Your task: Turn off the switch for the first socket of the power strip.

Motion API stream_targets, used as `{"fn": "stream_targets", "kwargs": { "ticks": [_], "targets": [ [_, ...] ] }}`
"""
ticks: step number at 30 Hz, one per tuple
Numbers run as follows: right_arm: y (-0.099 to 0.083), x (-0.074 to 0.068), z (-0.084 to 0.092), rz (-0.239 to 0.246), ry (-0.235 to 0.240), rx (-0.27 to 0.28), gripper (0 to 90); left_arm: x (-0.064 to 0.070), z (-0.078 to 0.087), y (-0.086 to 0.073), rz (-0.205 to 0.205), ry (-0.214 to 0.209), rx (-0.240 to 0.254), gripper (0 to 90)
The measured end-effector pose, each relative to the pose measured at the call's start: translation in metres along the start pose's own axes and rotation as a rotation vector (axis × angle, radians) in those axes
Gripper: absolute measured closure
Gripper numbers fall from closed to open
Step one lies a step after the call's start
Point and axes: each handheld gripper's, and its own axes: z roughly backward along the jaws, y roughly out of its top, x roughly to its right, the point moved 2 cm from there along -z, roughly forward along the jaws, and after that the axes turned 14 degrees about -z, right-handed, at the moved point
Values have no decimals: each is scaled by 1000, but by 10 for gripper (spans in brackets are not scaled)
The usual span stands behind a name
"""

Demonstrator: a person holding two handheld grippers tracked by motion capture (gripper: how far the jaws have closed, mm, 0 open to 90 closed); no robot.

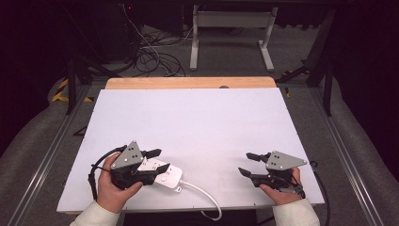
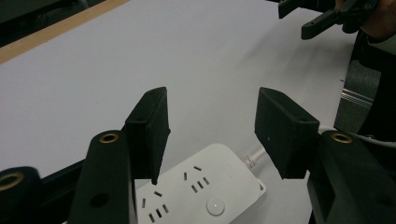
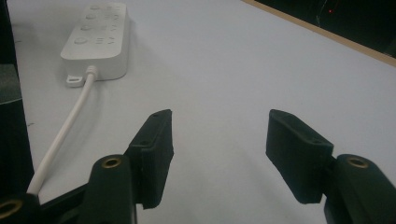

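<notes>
White desk under a high camera. White power strip near the left front edge, cable trailing off the near side. Left tongs spread wide just above it, holding nothing. Right tongs wide too, well apart, empty.

The left tool hides the power strip's near end.

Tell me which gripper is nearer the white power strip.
Left. The left gripper hovers directly over the power strip, jaws open above its sockets. The right gripper is well off to the strip's right over bare table, also open.
</notes>
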Motion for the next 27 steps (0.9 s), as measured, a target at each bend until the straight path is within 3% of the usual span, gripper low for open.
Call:
{"fn": "stream_targets", "kwargs": {
  "ticks": [4,7,8,10,21,27],
  "targets": [
    [0,0,0,1,2,-1,416,0,0,1,7,-14,-14,487],
    [0,-1,0,0,2,-2,418,-2,1,3,40,-109,-11,511],
    [0,-1,-1,1,2,-3,420,-2,1,4,36,-117,-10,516],
    [0,-1,-1,3,5,-5,421,-2,2,5,29,-106,-22,543],
    [-1,-2,-2,4,10,-8,424,-2,-4,9,15,-186,-140,740],
    [-1,-2,-2,2,12,-9,424,0,-5,10,-30,-184,-227,859]
  ]
}}
